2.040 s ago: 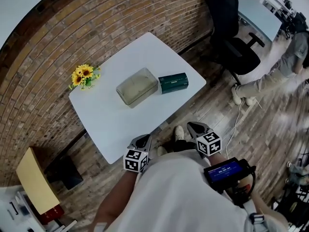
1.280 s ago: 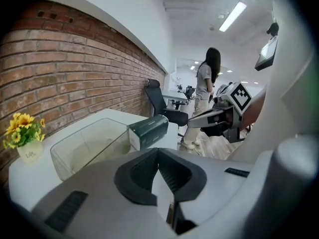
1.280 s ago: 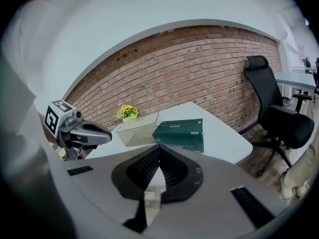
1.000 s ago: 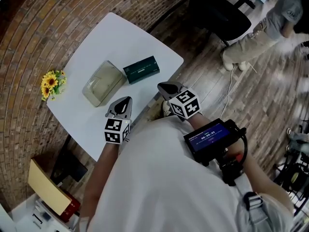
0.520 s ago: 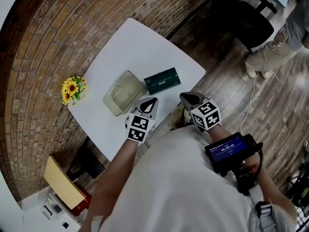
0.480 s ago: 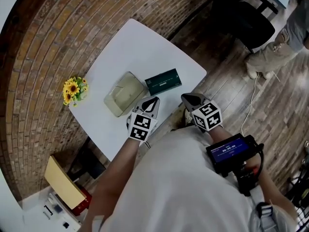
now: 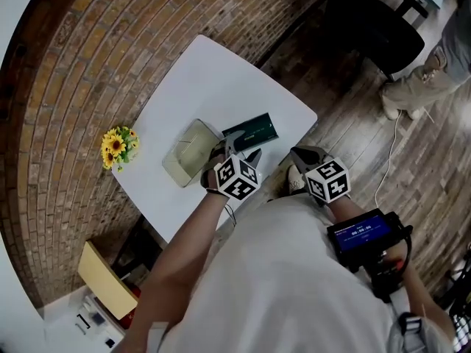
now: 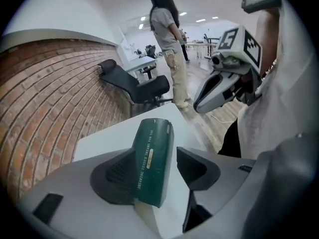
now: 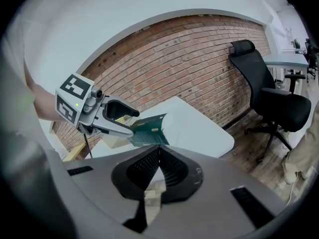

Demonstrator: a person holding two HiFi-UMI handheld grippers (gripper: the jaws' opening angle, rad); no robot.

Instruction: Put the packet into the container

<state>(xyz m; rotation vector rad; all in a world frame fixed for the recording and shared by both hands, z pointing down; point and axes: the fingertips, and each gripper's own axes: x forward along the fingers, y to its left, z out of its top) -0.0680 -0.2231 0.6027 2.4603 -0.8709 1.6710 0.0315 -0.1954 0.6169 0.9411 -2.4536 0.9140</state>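
A dark green packet [image 7: 250, 130] lies on the white table [image 7: 206, 79], just right of the translucent lidded container [image 7: 185, 151]. My left gripper [image 7: 237, 151] has reached the packet's near end. In the left gripper view the packet [image 8: 152, 158] sits between the jaws of my left gripper [image 8: 155, 159]. The jaws are opening: the packet rests against the left pad, with a gap to the right pad. My right gripper [image 7: 300, 154] hovers off the table's near edge, shut on nothing. The right gripper view shows its own tips [image 9: 158, 156] meeting, with the left gripper [image 9: 112, 118] at the packet [image 9: 148, 126].
A bunch of sunflowers [image 7: 118, 145] stands at the table's left corner. A black office chair [image 7: 383, 28] is on the wooden floor beyond the table's right corner, where a person [image 8: 169, 49] stands. A brick wall [image 7: 110, 43] runs behind the table.
My left gripper has moved forward over the table to the packet, and its jaws have parted around it. The right gripper has stayed near the table's edge.
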